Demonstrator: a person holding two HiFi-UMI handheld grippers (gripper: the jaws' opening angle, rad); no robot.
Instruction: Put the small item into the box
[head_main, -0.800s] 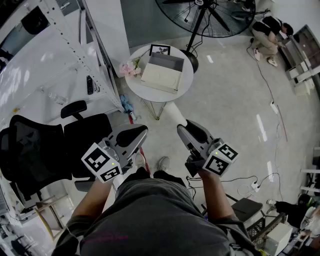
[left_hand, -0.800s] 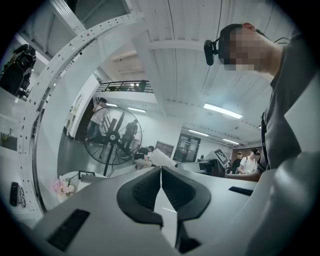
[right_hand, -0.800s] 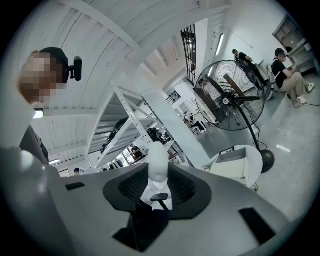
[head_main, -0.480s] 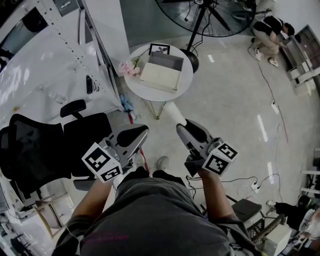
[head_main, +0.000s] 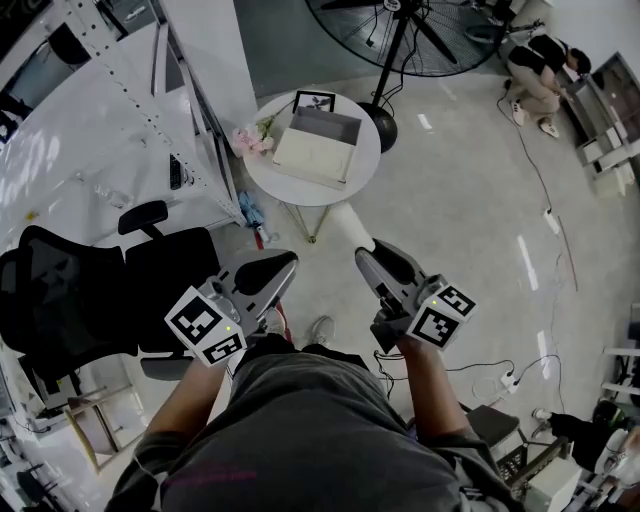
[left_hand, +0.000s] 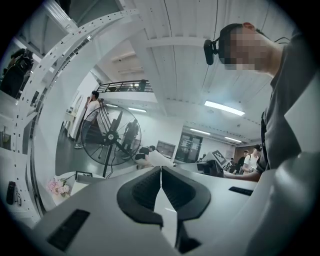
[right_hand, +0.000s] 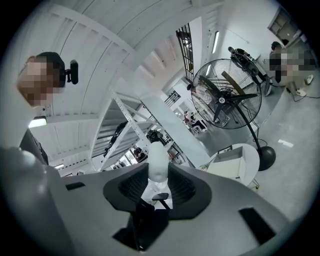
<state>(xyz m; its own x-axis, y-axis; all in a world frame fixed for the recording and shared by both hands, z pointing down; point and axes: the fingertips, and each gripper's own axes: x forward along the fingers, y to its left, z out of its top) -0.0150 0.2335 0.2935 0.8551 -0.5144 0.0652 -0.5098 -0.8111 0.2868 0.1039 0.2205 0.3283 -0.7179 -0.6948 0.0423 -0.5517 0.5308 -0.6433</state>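
My right gripper (head_main: 370, 258) (right_hand: 158, 172) is shut on a small white rounded item (right_hand: 158, 159), which sticks out past the jaws (head_main: 347, 226). My left gripper (head_main: 272, 270) (left_hand: 161, 172) is shut with nothing in it, its dark pads meeting along a line. Both are held in front of my body, well short of the box. The open white box (head_main: 320, 146) (right_hand: 226, 163), its lid raised at the back, lies on a round white table (head_main: 366, 165) ahead.
A framed picture (head_main: 314, 100) and pink flowers (head_main: 252, 140) share the table with the box. A black floor fan (head_main: 400, 40) stands behind it. A black office chair (head_main: 90, 300) and white shelving (head_main: 110, 120) are at my left. A person (head_main: 538, 62) crouches at the far right.
The head view has shifted slightly, so the table sits a little higher and further left. Both grippers hold their places and the white item stays in the right one.
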